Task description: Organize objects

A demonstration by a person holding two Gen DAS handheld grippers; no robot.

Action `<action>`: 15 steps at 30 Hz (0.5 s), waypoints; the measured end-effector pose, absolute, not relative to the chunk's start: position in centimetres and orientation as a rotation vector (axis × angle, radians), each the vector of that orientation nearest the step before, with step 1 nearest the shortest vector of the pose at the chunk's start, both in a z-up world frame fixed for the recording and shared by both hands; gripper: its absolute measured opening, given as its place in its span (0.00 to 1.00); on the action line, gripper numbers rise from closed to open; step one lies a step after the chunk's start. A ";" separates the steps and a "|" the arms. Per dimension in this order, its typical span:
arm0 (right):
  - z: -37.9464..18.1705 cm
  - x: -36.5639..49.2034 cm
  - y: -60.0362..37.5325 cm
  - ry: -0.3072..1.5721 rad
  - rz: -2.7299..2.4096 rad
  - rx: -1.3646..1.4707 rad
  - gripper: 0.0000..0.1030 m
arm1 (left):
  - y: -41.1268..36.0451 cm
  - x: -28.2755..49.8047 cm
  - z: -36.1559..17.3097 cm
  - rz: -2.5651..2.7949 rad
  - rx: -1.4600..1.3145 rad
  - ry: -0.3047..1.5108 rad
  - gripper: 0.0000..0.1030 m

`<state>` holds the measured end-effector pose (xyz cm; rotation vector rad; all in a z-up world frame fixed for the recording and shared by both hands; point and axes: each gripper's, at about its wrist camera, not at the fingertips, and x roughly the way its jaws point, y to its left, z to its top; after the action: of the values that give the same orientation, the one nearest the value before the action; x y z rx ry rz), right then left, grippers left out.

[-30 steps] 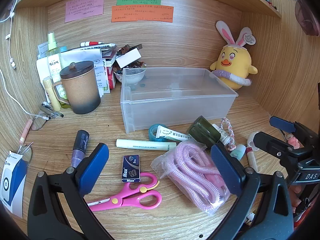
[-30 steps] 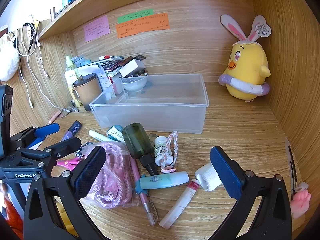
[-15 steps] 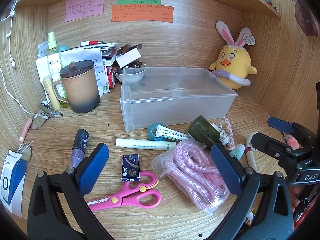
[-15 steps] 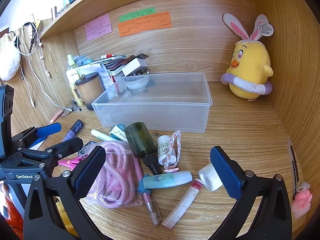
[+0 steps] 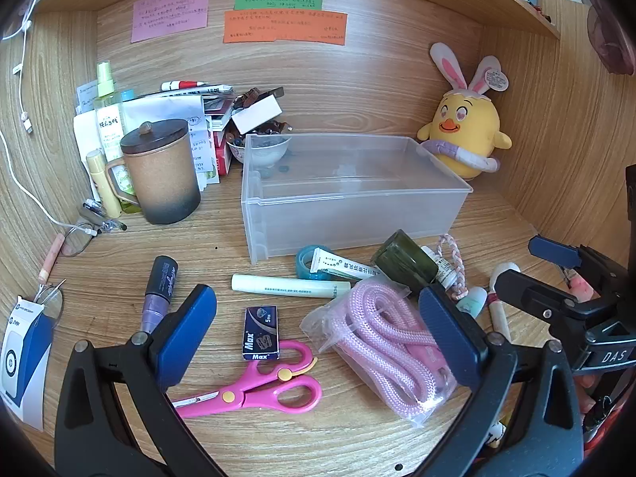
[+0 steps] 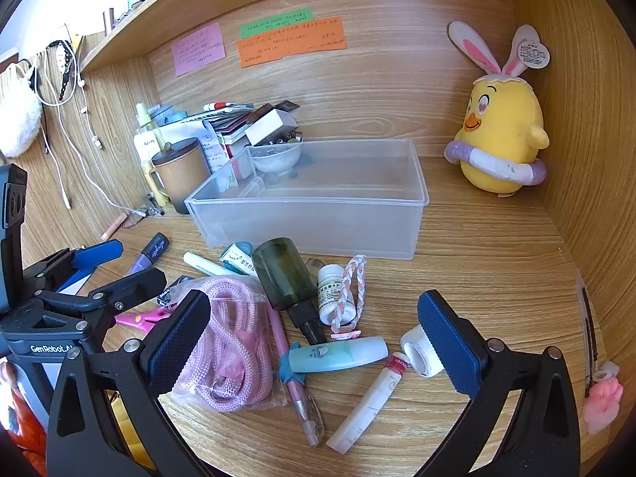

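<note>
A clear plastic bin (image 5: 357,214) (image 6: 318,222) stands mid-desk. In front of it lie loose items: a bagged pink rope (image 5: 389,342) (image 6: 226,342), pink scissors (image 5: 262,391), a Max staple box (image 5: 260,332), a pale green tube (image 5: 290,285), a purple marker (image 5: 159,290), a dark green bottle (image 5: 401,260) (image 6: 284,274), a white pill bottle (image 6: 334,294), a teal tube (image 6: 338,353) and a tape roll (image 6: 419,351). My left gripper (image 5: 318,338) is open and empty above the scissors. My right gripper (image 6: 314,342) is open and empty above the teal tube.
A brown lidded mug (image 5: 159,171), bottles and stacked papers (image 5: 175,111) crowd the back left. A yellow plush chick (image 5: 463,135) (image 6: 501,135) sits back right by the side wall. A white bowl (image 5: 262,151) stands behind the bin. Glasses (image 5: 79,234) and a cable lie at left.
The right gripper has drifted slightly, so the scene sits a little lower and farther right in its view. The left gripper has barely moved. Both stay open.
</note>
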<state>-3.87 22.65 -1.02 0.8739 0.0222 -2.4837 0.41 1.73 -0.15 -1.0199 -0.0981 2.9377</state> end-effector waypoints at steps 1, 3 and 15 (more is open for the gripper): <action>-1.0 -3.9 22.6 0.021 -2.484 0.873 1.00 | 1.7 0.5 -0.2 2.940 -1.019 -0.098 1.00; -1.0 -3.9 22.6 0.019 -2.484 0.872 1.00 | 1.7 0.5 -0.2 2.935 -1.021 -0.104 1.00; -1.3 -4.6 23.6 0.004 -2.543 0.856 0.99 | -0.9 0.8 0.6 2.989 -0.963 -0.160 0.97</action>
<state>-4.61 23.64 -1.29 0.8561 0.0038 -2.5429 0.78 -0.95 0.63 -0.9629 -0.1601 2.9893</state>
